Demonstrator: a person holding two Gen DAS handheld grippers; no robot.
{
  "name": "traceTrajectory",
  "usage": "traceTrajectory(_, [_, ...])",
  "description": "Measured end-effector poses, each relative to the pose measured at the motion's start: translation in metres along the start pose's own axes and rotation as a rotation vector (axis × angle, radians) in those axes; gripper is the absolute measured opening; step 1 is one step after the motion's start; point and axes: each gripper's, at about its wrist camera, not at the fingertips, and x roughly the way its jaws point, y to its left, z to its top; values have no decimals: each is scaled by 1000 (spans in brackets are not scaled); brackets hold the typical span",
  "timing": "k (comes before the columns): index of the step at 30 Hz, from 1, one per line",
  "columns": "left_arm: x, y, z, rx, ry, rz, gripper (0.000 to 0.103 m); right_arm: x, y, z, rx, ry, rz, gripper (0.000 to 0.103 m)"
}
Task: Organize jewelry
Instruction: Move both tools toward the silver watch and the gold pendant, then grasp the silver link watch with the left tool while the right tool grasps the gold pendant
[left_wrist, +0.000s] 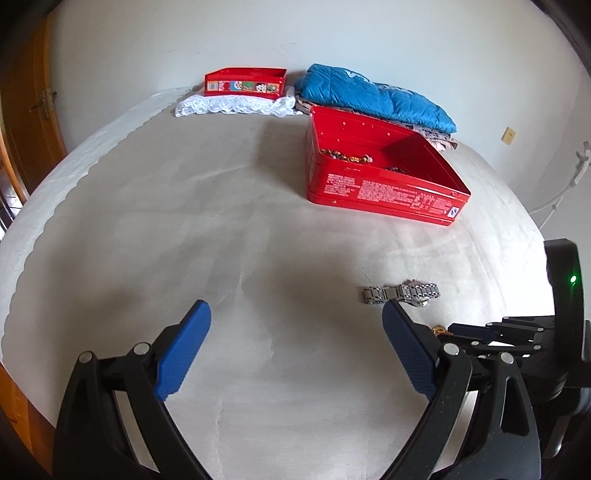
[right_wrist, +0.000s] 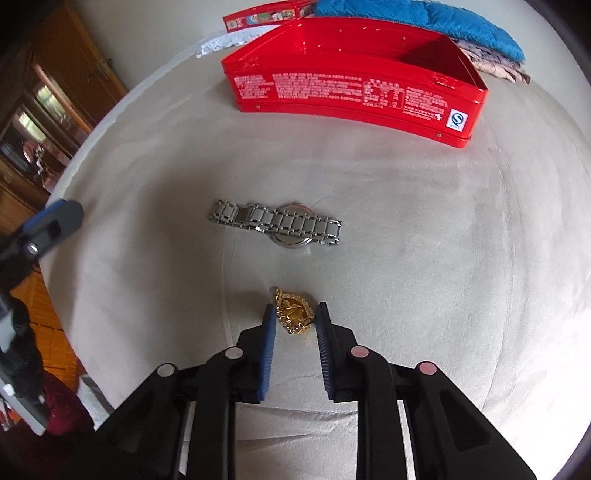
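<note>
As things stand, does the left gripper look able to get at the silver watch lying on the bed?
Probably yes. The left gripper is open and empty, and the silver watch lies flat on bare bed surface just beyond it. The right gripper, around the gold pendant, sits nearer, not across.

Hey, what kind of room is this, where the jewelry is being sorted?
Most likely a bedroom at home: the work surface looks like a bed with a pale cover, folded blue bedding lies at its far side against a plain wall, and a wooden door stands on the left.
</note>
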Motion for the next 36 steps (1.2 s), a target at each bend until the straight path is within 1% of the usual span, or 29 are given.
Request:
traceTrajectory(4, [5,-6,1,20,8,-9,93,-11,-14,-3,51,-23,26,22])
traceTrajectory(7, [12,-14,3,47,35,-44,93,-21,-25,-6,86,-45,36,22])
traceTrajectory(12, [31,-39,14,144,91,-121,92,-31,-41,-9,125,-63,28,22])
traceTrajectory(15, [44,-62,20,241,111,-151,91,-30,-50,-11,140,-60,23,22])
traceTrajectory(17, [53,-74,22,297,124,-161,83,-29,-54,-12,150,-56,23,22])
traceTrajectory(19, [66,-88,23,349,148,-168,80,-30,-60,-14,161,-53,25,22])
traceTrajectory(24, [88,-108,26,429,175,-173,74,-29,-71,-15,185,-55,26,22])
traceTrajectory(25, [91,-111,25,448,180,-173,70,-30,-72,-15,188,-55,28,22])
traceTrajectory(26, [92,-112,24,461,188,-177,65,-31,-74,-16,190,-55,29,22])
traceTrajectory(29, [101,-118,21,490,233,-212,57,-30,-78,-16,198,-51,34,22])
traceTrajectory(33, [109,-125,15,541,269,-219,46,-30,-82,-17,207,-50,42,22])
traceTrajectory(35, [107,-127,12,563,259,-209,44,-30,-82,-17,208,-47,46,22])
traceTrajectory(36, [107,-127,12,565,257,-210,41,-29,-81,-16,208,-45,49,22])
